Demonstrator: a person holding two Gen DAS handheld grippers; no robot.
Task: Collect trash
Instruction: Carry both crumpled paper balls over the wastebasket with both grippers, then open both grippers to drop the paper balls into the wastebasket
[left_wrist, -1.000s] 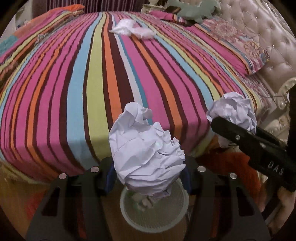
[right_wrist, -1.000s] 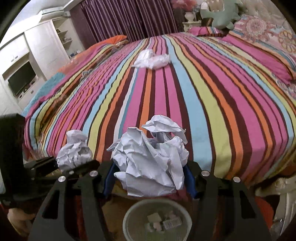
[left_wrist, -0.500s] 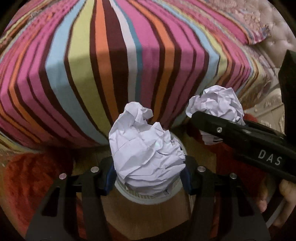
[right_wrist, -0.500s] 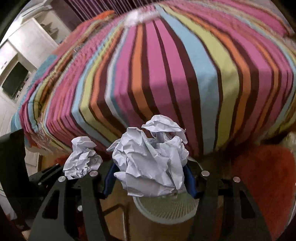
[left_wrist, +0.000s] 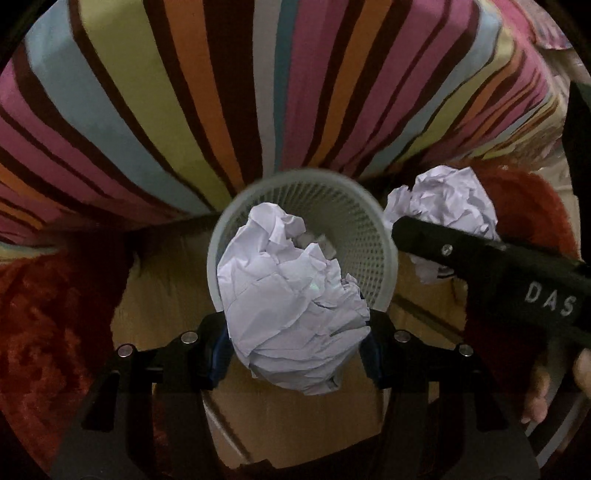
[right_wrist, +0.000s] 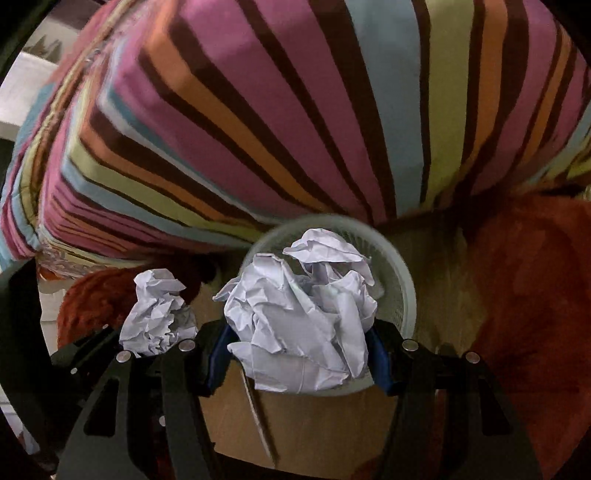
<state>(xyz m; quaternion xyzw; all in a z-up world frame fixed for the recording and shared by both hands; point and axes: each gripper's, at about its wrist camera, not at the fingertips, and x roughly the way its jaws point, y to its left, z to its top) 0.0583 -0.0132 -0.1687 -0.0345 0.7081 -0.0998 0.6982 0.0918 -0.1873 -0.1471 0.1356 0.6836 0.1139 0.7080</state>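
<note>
My left gripper (left_wrist: 295, 350) is shut on a crumpled white paper ball (left_wrist: 291, 306), hanging over the near rim of a white mesh wastebasket (left_wrist: 354, 218) on the floor. Scraps lie at the basket's bottom. To the right, the right gripper's black finger (left_wrist: 480, 254) carries a second paper ball (left_wrist: 447, 203) beside the basket. In the right wrist view my right gripper (right_wrist: 299, 354) is shut on that crumpled paper ball (right_wrist: 303, 325) above the wastebasket (right_wrist: 402, 288). The left gripper's paper ball (right_wrist: 157, 314) shows at lower left.
The striped bedspread (left_wrist: 221, 92) hangs down right behind the basket and fills the upper half of both views. A red-orange fuzzy rug (left_wrist: 48, 314) lies on both sides of the wooden floor (left_wrist: 295, 424). A person's fingers (left_wrist: 535, 398) show at far right.
Both grippers have come down and tipped toward the floor with their paper balls. The bed top has slid out of view and the wastebasket now lies directly below them.
</note>
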